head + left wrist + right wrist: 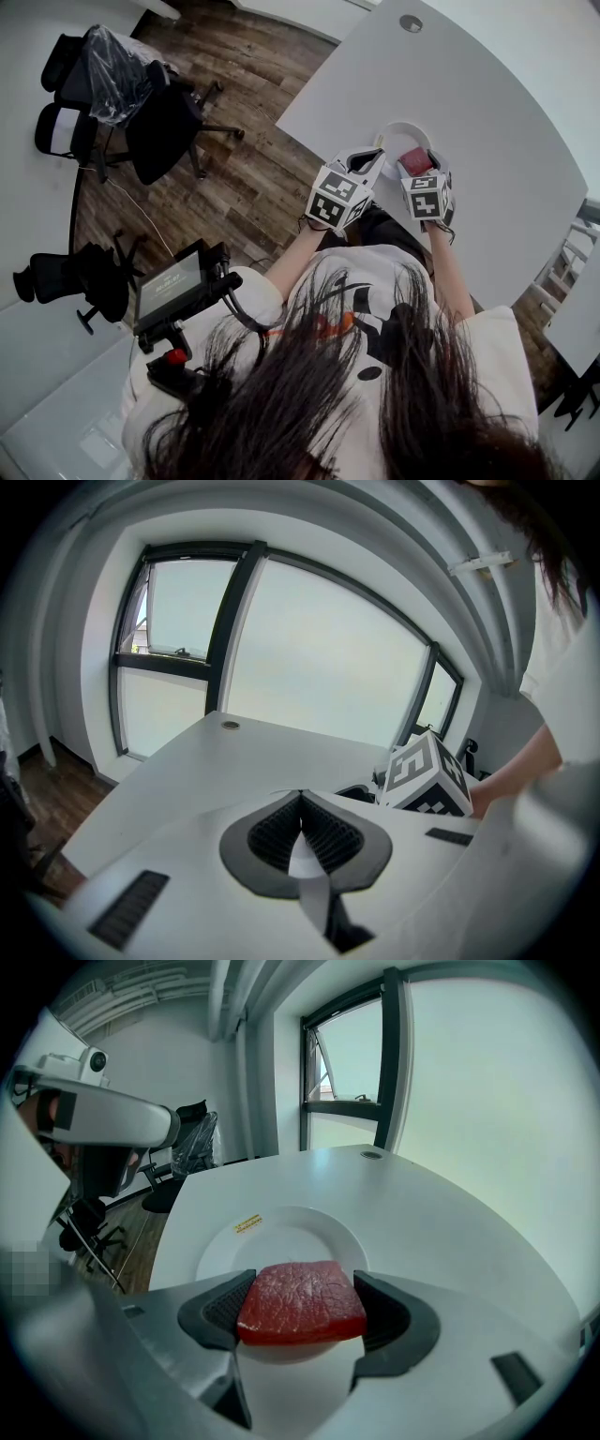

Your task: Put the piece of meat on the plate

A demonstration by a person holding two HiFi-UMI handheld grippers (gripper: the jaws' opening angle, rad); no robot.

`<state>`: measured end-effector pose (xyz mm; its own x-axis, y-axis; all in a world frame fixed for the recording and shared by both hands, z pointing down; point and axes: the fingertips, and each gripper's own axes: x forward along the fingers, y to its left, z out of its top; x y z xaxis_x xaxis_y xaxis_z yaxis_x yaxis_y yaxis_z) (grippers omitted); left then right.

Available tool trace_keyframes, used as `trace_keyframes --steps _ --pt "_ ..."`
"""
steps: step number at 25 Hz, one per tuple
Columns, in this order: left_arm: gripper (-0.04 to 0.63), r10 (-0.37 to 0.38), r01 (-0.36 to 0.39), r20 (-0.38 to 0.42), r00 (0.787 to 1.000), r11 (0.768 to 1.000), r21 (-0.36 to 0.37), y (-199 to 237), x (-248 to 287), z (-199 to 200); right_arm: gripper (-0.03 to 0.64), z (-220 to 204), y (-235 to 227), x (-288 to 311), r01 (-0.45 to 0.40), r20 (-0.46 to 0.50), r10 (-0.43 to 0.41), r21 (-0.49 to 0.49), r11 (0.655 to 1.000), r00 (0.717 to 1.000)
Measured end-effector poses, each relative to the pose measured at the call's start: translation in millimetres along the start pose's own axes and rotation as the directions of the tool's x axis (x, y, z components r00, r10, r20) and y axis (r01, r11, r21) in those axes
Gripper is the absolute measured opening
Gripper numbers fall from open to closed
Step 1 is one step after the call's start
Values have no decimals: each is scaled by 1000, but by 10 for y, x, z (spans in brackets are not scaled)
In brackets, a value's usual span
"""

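One piece of meat clamped in right gripper, above one plate — left gripper closed, empty

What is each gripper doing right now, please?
Left gripper: closed, empty.
Right gripper: closed on the piece of meat, over the plate.

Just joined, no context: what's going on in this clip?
A person is working two handheld grippers at a white table. The right claw is shut on the piece of meat and holds it over the near rim of the white plate. The meat is not yet set down. The left claw is shut with nothing in it, held beside the right one.
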<state>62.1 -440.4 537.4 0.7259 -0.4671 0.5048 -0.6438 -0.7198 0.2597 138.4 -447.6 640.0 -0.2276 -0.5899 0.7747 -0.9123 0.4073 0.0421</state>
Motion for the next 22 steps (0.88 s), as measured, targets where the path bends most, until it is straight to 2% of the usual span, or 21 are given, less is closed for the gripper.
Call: trace_keyframes --steps 16,22 --pt "5 -10 10 -3 1000 1000 4 -48 26 -13 327 -4 22 15 -26 -15 26 5 1000 1000" --pt "5 -6 6 2 1000 1000 4 -17 16 -7 327 97 -9 -31 -30 32 27 117 993 999"
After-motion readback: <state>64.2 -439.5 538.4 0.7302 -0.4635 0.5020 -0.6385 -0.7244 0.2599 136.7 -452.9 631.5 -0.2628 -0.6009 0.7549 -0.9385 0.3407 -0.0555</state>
